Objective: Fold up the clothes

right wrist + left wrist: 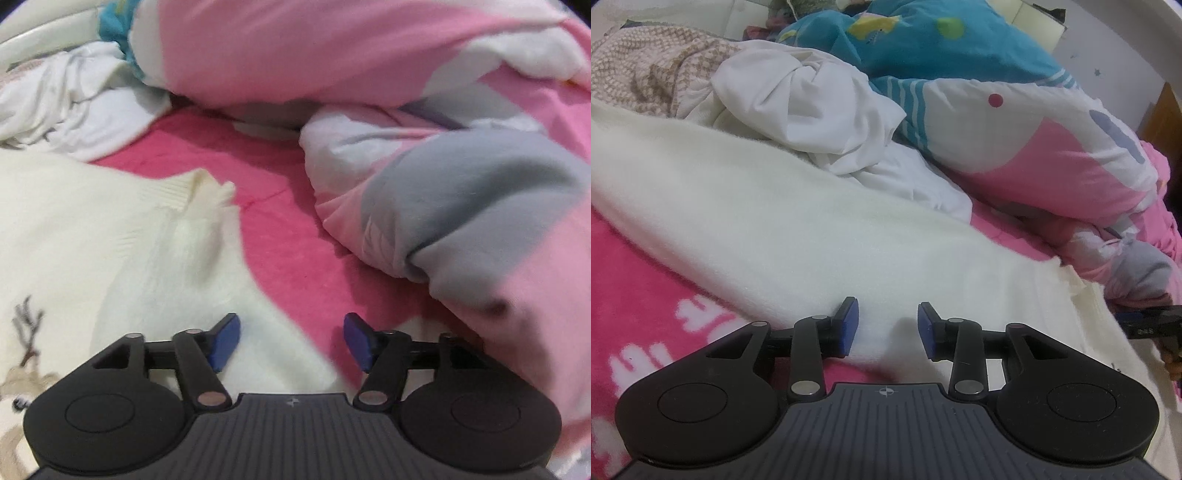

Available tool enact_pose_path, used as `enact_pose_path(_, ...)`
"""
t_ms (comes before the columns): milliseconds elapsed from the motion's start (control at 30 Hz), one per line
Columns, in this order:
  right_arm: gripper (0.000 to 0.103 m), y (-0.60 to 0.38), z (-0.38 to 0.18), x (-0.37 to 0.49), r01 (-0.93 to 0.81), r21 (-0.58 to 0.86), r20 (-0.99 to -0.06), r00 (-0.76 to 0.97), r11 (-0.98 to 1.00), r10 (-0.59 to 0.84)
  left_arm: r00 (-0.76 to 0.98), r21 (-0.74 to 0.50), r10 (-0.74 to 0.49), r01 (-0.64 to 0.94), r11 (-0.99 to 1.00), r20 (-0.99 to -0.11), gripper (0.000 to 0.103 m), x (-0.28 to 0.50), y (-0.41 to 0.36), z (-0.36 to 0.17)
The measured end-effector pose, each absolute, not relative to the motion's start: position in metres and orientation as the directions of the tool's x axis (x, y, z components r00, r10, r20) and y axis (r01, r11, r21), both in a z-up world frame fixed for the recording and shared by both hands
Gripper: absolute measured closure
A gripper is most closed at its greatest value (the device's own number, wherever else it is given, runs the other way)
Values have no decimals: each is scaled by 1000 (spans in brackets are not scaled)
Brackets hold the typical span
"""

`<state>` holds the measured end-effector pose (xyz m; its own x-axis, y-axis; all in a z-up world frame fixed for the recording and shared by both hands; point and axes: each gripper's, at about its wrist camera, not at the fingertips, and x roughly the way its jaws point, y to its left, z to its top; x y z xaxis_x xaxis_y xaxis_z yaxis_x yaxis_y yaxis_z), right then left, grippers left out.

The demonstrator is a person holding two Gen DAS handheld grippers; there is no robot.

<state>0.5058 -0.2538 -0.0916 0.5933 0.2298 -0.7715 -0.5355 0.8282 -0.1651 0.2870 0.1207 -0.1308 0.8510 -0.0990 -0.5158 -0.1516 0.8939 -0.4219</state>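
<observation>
A cream fleecy sweater (757, 221) lies spread across the pink bed blanket (646, 295). My left gripper (887, 325) rests low over its near edge. The blue pads stand apart, with flat cream cloth between them and no visible pinch. In the right wrist view the same sweater (92, 229) shows a ribbed cuff or hem (207, 188) and a reindeer motif (26, 354) at lower left. My right gripper (291, 339) is open above the sweater's right edge, where it meets the pink blanket (277, 206). Nothing is between its pads.
A crumpled white garment (812, 110) lies behind the sweater, and a beige knit (646, 70) sits at far left. A bulky pink, white, grey and teal duvet (1052, 155) is piled along the right and crowds the right gripper's side (461, 206).
</observation>
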Motion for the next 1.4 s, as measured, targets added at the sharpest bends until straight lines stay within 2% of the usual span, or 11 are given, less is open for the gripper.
enact_pose_path(100,35,-257,-96,517,-499,-71,-815,528,864,238,852,-428,-102,-151,891,-514,67,287,121,-131)
enact_pose_path(167,50,-254,-94,512,-496,-69,-825,516,865,230,852,-431,-104,-151,890,-513,67,287,121,-131)
enact_pose_path(233,82,-248,-90,498,-520,-106,-818,531,848,223,852,-430,-103,-151,890,-513,67,287,120,-131)
enact_pose_path(333,93,-234,-94,479,-492,-229,-775,615,840,149,852,-432,-105,-150,889,-512,67,287,121,-131)
enact_pose_path(533,95,-234,-71,444,-272,-405,-562,827,873,-4,854,-444,-108,-152,883,-508,67,286,123,-131)
enact_pose_path(667,95,-243,-90,452,-175,-453,-531,840,874,-107,854,-438,-104,-153,886,-509,67,286,121,-131)
enact_pose_path(733,95,-245,-111,467,-176,-442,-585,800,880,-134,854,-439,-104,-154,886,-509,67,286,121,-131)
enact_pose_path(833,88,-248,-121,479,-144,-424,-577,804,894,-144,854,-439,-104,-154,885,-509,67,286,121,-131)
enact_pose_path(1000,81,-296,-83,480,-43,-44,-594,805,998,9,854,-438,-104,-154,886,-509,67,286,122,-131)
enact_pose_path(1167,80,-324,-48,457,20,87,-492,870,996,26,854,-439,-103,-155,885,-510,67,286,122,-131)
enact_pose_path(1400,80,-399,-16,394,180,150,-554,830,972,-68,854,-439,-103,-155,885,-510,67,286,121,-131)
